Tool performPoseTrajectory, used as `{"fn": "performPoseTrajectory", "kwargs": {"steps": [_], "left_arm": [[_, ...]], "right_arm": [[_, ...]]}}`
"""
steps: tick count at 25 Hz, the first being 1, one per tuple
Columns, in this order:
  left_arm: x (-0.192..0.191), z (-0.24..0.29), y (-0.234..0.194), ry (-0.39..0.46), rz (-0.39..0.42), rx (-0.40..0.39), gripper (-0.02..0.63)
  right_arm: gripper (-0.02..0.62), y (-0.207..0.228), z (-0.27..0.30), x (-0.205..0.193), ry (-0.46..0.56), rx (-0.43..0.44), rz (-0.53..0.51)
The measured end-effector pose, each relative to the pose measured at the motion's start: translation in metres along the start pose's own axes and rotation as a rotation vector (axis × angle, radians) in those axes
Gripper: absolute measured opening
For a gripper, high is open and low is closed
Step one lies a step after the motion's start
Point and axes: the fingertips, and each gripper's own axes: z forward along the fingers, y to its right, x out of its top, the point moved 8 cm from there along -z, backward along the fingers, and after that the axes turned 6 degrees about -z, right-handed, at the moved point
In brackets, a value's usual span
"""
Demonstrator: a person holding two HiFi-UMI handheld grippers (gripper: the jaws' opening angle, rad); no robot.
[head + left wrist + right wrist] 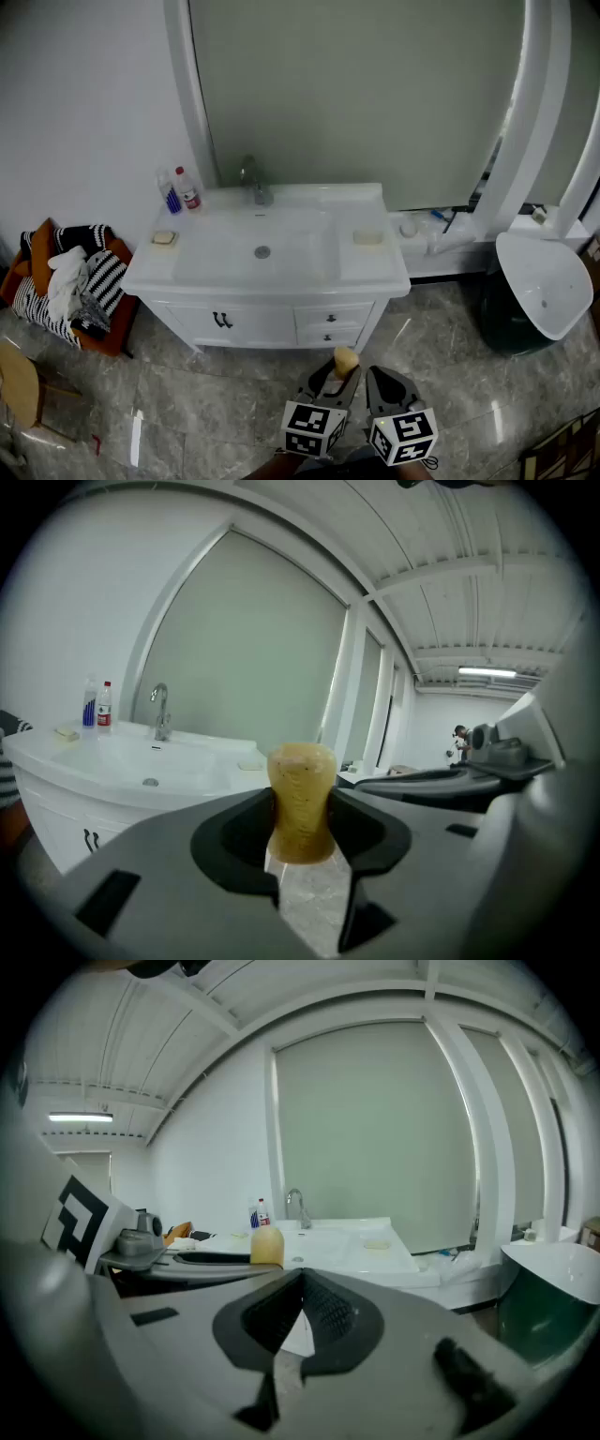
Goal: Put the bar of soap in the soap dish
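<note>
While the head view has the bar of soap point(346, 360) well short of the soap dish point(367, 236) on the counter point(375, 272), the left gripper view shows the left tongs point(300, 829) clamped on it, and the right gripper view shows the right tongs point(300, 1290) shut and empty, so grasping looks done and placing remains.

- Left gripper point(342, 373): a smooth grey plastic shell with broad, rounded jaws, lined with black pads point(234, 841).
- Right gripper point(384, 375): the same grey shell, and its black pads point(330, 1309) are finely ribbed.
- Left cube point(314, 428) and right cube point(403, 437): white, printed with black square markers.
- Dark rectangular slots point(108, 902) are sunk into the grey tops.
</note>
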Motion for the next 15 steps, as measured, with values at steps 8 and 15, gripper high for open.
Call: {"fn": "performPoseTrajectory", "kwargs": {"steps": [8, 15], "left_arm": [[-0.004, 0.009, -0.001, -0.010, 0.000, -0.009, 0.186], [-0.005, 0.022, -0.002, -0.033, 0.006, -0.035, 0.184]], "right_arm": [[0.012, 0.006, 0.004, -0.004, -0.001, -0.007, 0.014], [0.012, 0.016, 0.009, -0.009, -0.011, -0.028, 0.037]]}}
